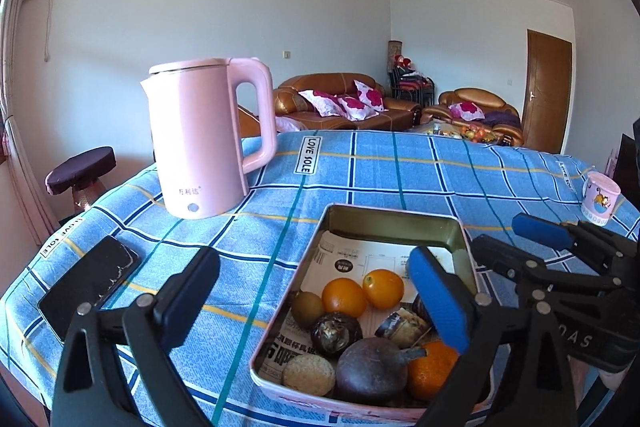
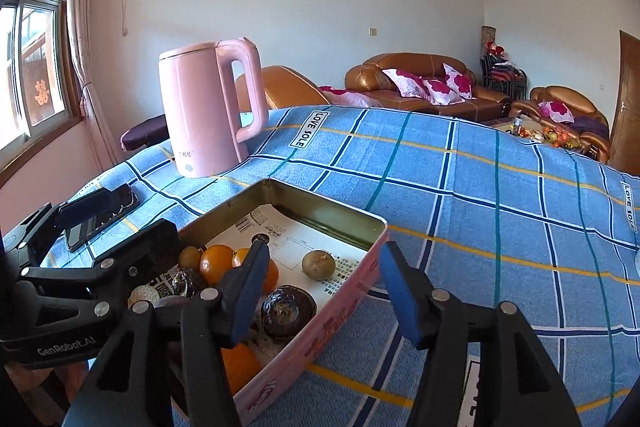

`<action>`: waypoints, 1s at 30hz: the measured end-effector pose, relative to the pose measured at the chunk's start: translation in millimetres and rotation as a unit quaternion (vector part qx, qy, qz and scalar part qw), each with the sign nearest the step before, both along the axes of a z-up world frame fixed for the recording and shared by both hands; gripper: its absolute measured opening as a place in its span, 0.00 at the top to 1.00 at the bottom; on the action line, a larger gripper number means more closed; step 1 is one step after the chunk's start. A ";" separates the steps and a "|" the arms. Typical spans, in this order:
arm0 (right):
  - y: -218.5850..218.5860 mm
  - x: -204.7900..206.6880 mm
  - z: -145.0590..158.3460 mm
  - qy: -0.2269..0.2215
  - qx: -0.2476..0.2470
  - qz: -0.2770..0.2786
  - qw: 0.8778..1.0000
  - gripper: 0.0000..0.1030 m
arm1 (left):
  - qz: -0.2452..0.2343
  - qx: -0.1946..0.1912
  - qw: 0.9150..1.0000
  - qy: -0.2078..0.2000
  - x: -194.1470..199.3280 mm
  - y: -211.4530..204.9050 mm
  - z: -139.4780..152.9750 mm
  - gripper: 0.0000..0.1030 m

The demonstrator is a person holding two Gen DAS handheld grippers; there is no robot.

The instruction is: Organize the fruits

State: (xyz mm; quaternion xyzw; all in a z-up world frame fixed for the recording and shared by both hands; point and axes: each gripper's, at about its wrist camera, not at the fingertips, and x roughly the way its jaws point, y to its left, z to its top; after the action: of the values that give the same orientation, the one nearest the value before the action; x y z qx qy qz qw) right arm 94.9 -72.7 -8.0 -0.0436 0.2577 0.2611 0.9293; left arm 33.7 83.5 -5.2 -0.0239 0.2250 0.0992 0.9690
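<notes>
A pink metal tin (image 1: 394, 219) lined with newspaper sits on the blue checked tablecloth and also shows in the right wrist view (image 2: 320, 215). It holds oranges (image 1: 344, 297), a kiwi (image 1: 306, 309), dark round fruits (image 1: 370, 369) and a pale round one (image 1: 309, 375). A lone kiwi (image 2: 318, 264) lies apart in the tin. My left gripper (image 1: 316, 291) is open and empty, one finger over the tin's right side. My right gripper (image 2: 324, 291) is open and empty, straddling the tin's right wall.
A pink electric kettle (image 1: 202, 139) stands at the back left of the table. A black phone (image 1: 90, 283) lies at the front left. A small printed cup (image 1: 599, 197) stands at the far right. Sofas and a stool lie beyond the table.
</notes>
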 end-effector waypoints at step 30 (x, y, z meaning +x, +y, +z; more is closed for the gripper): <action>-33.6 -40.3 25.9 -0.050 0.024 -0.034 0.998 0.36 | -0.001 0.003 1.000 -0.024 -22.7 -9.5 13.1 0.03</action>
State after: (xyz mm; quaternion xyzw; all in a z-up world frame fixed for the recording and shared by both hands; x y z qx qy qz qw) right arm 54.6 -106.2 17.9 -0.0252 0.2056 0.2327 0.9502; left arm 11.0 74.0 7.9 -0.0231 0.2017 0.0979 0.9743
